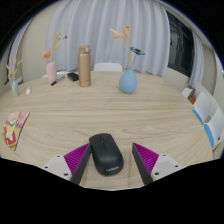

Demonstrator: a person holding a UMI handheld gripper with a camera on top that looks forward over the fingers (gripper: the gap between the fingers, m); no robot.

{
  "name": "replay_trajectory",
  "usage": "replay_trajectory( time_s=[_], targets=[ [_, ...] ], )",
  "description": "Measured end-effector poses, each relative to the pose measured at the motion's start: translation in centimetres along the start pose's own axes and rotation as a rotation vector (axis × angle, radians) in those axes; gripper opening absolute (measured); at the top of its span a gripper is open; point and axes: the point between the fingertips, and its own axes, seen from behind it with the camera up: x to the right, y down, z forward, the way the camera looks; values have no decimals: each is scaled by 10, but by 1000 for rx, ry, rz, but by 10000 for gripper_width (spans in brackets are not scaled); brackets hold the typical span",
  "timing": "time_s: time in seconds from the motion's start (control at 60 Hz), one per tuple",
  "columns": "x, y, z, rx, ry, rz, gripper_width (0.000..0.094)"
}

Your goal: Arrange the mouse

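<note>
— On the pale wooden table (120, 110), what do we meet first, starting from the left?

— At the left edge we see a colourful flat item, perhaps a booklet (14, 128). Further back stand a pink vase (51, 72) with a thin sprig in it, then a tan cylindrical bottle (85, 66) just beside a small dark object we cannot identify.

— And in the middle?

— Nearest us lies the black mouse (106, 155), flat on the table. It sits between the fingers of the gripper (112, 160). The left pad (77, 157) and the right pad (148, 157), both magenta, stand apart from it, with a strip of table showing on each side. So we read the fingers as spread wide, not pressing on the mouse.

— What lies beyond it?

— Well past the mouse, toward the right, stands a light blue vase (129, 80) holding a stem. Grey curtains (100, 30) hang behind the table.

— And at the far right?

— A blue and white item (209, 125) rests at the table's edge; we cannot tell what it is.
</note>
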Motion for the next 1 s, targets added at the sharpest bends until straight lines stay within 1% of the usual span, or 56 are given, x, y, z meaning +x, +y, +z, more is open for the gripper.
replay_trajectory(
  time_s=[0.133,0.183,0.2,0.217,0.233,0.267,0.3,0.333,0.417,0.467,0.483,0.583,0.717,0.867,0.933,1.0],
  targets=[
    [2,-10,13,-7,3,25,860],
    [0,-10,15,-13,-7,37,838],
    [-2,-10,16,-15,-12,43,812],
    [-5,-10,16,-19,-21,48,757],
    [-8,-9,16,-24,-35,53,622],
    [-12,-9,16,-27,-53,60,518],
    [-9,-8,16,-31,-39,42,507],
    [-11,-8,16,-32,-38,26,466],
    [-12,-8,16,-41,-29,2,401],
    [-12,-9,16,-48,-27,-4,381],
    [-12,-9,15,-50,-26,-7,351],
    [-12,-13,7,-67,2,22,351],
    [-48,-71,-31,-11,-38,65,350],
    [-144,-154,-71,92,-131,62,351],
    [-202,-174,-81,106,-197,71,350],
    [-260,-182,-86,105,-249,55,350]
  ],
)
